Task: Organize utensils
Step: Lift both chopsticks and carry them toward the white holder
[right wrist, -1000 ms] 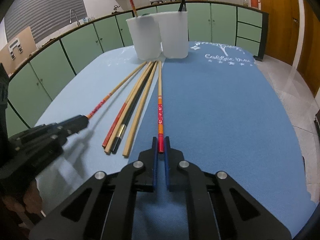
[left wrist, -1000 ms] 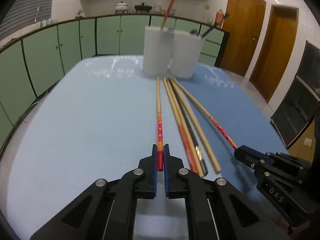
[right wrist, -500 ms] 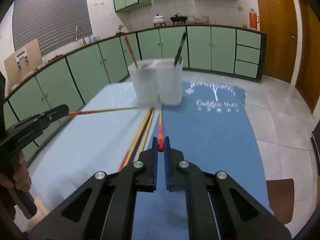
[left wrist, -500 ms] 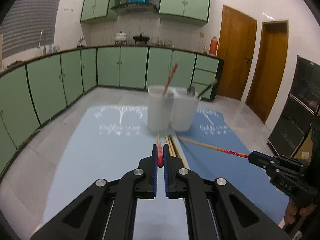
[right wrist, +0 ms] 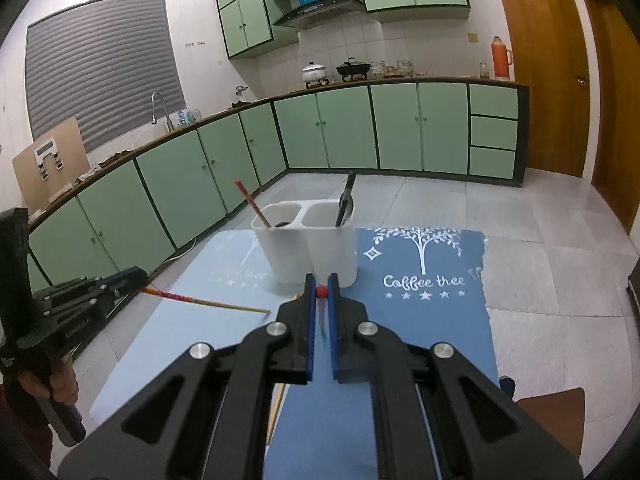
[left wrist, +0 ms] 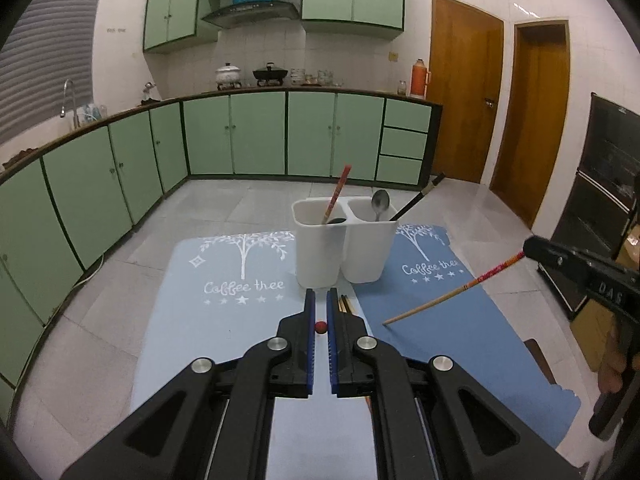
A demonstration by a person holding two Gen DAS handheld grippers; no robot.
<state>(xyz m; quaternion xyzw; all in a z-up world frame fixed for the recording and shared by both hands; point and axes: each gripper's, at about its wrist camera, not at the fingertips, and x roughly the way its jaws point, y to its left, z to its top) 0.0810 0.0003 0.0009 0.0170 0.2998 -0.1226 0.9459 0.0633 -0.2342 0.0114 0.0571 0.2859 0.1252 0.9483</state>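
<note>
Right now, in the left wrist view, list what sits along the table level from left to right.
Light blue mat → left gripper shut on a red-ended chopstick → white two-compartment holder → darker blue mat → second chopstick, held off the table → right gripper.

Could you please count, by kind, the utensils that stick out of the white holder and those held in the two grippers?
Chopsticks in the holder: 2, one red, one black
Spoon in the holder: 1
Held chopsticks: 2, one in the left gripper, one in the right gripper
Total: 5
</note>
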